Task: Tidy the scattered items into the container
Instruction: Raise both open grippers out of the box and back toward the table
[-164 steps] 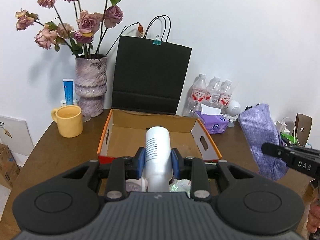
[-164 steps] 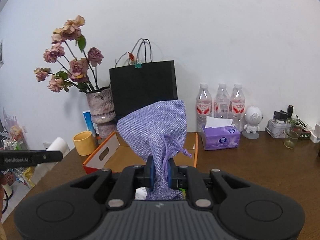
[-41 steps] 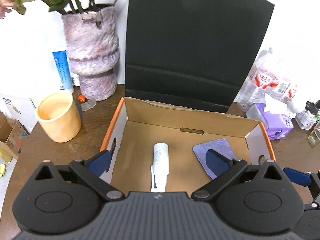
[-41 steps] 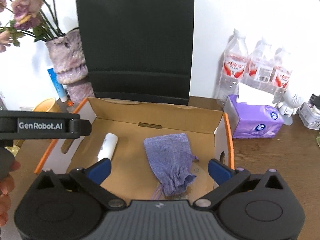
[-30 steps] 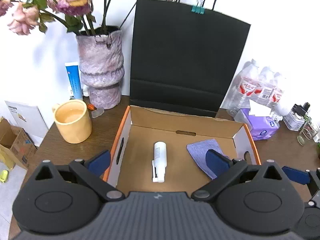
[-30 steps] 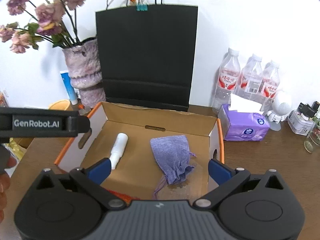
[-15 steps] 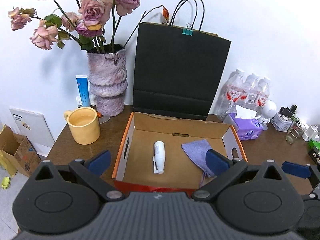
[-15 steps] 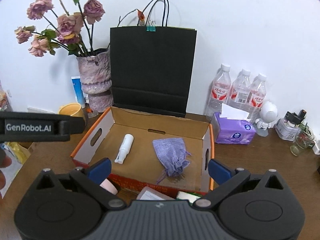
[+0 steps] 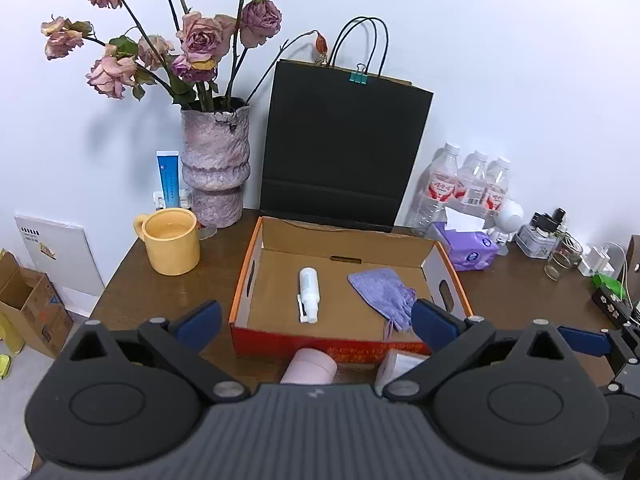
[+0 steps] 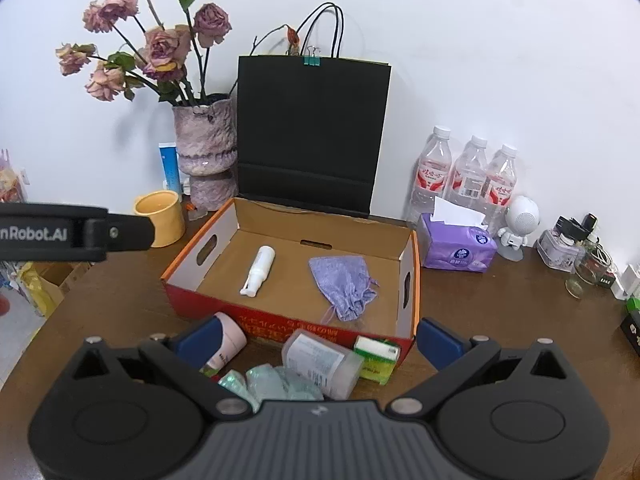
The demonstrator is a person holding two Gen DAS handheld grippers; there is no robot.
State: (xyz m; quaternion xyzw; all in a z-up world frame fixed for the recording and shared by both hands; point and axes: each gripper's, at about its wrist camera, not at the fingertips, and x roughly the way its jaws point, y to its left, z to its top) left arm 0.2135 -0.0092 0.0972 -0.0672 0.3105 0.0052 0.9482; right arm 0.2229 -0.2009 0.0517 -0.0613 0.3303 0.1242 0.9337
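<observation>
Cardboard box (image 10: 406, 280), orange-rimmed and open-topped, sits on the brown table (image 10: 500, 320) in front of a black paper bag (image 10: 312, 132). Inside it lie a white spray bottle (image 10: 258, 270) toward the left and a purple drawstring pouch (image 10: 344, 286) toward the right, apart from each other. Outside the box, against its red front wall, a pink tube (image 10: 230, 340), a clear jar with a label (image 10: 320, 362), a green and white carton (image 10: 376, 358) and a crumpled pale-green packet (image 10: 272, 384) lie close together on the table. The left gripper (image 9: 316, 320) hangs above the box's near edge with its blue-padded fingers spread wide and empty; the right gripper (image 10: 320, 338) is likewise spread wide over the loose items, gripping nothing. A yellow mug (image 9: 172, 240) stands left of the box.
</observation>
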